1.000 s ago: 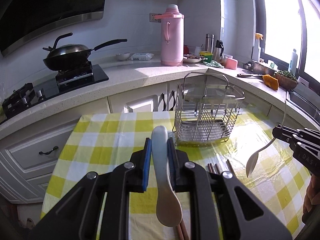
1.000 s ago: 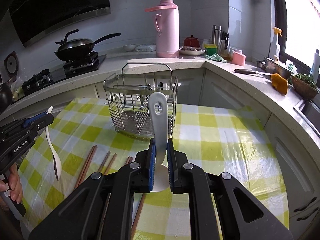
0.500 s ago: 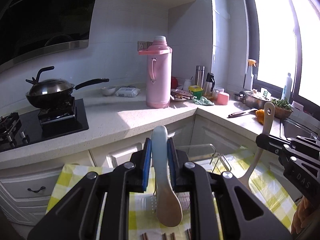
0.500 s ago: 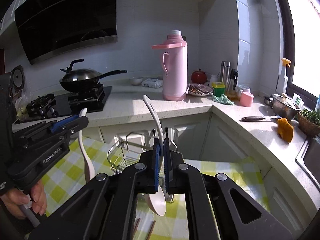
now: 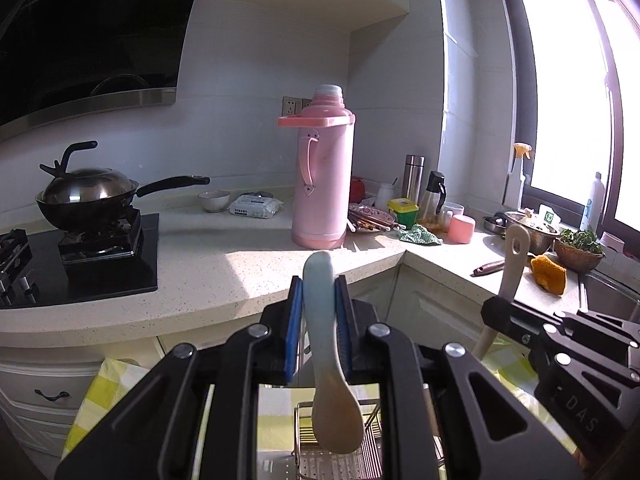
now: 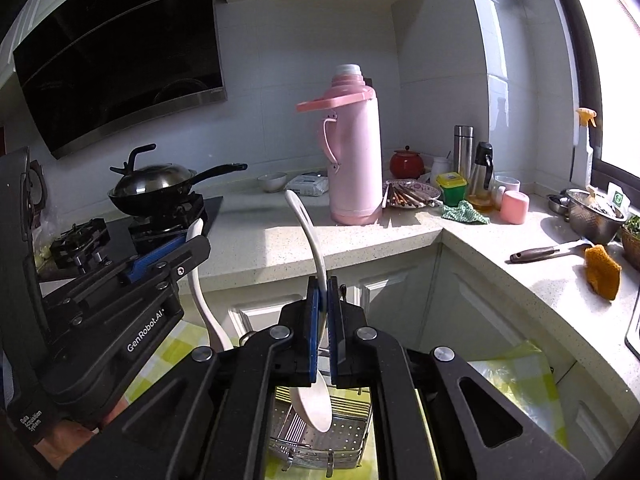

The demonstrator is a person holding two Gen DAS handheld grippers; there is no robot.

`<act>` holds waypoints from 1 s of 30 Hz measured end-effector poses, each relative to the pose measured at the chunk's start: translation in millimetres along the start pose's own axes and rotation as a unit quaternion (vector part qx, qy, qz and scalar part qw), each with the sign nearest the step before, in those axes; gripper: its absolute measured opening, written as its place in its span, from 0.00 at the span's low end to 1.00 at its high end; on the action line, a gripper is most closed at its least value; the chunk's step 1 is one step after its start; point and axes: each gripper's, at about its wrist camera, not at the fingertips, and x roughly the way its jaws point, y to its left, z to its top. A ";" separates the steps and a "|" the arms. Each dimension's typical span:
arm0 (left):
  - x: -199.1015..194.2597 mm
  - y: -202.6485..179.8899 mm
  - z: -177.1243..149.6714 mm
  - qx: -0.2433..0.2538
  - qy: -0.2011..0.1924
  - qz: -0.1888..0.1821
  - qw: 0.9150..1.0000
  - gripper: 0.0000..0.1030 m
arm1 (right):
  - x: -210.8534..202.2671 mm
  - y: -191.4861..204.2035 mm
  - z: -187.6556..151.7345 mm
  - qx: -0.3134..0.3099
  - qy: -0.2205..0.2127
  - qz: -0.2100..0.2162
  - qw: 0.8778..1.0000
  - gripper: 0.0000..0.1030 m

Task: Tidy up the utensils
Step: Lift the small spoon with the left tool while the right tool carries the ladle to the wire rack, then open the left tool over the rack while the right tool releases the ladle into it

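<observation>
- The wire utensil basket sits on the yellow checked tablecloth, at 6 o'clock in both wrist views, straight under the two spoon bowls.
- Above the basket the air is free; the white countertop edge runs across behind it from 9 o'clock to 3 o'clock, with cabinet doors below.
- Far side of the counter: the pink thermos at 12 o'clock, the wok on the stove at 9 o'clock, the orange sponge and a knife at 3 o'clock. All lie well apart from the grippers.
- Against a second ago, both grippers are higher and nearer the counter: then the whole basket stood ahead on the cloth with chopsticks beside it, now only its top shows below and the chopsticks are out of view.
- The right spoon showed its flat handle a second ago; now it is seen edge-on.
- The left gripper is clenched on the pale blue spoon at its neck, handle tip up, bowl hanging over the basket.
- The right gripper is clamped tight on the white spoon, thin handle curving up toward 11 o'clock, bowl down over the basket's perforated floor.
- The two grippers are side by side, near but not touching.
</observation>
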 end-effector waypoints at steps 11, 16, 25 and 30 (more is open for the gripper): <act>33.0 0.5 -69.8 0.015 0.050 0.005 0.999 0.16 | 39.3 -11.7 -61.5 0.016 0.051 0.006 0.999 0.04; 34.4 -0.8 -85.9 0.017 0.060 0.007 0.998 0.16 | 42.5 -16.1 -74.1 0.022 0.064 -0.002 0.998 0.05; 26.7 6.0 -86.3 0.008 0.055 0.016 0.998 0.16 | 34.7 -21.6 -74.2 0.026 0.061 -0.016 0.998 0.07; 19.5 12.4 -86.8 0.004 0.056 0.022 0.998 0.21 | 29.3 -30.8 -74.0 0.036 0.066 -0.022 0.997 0.13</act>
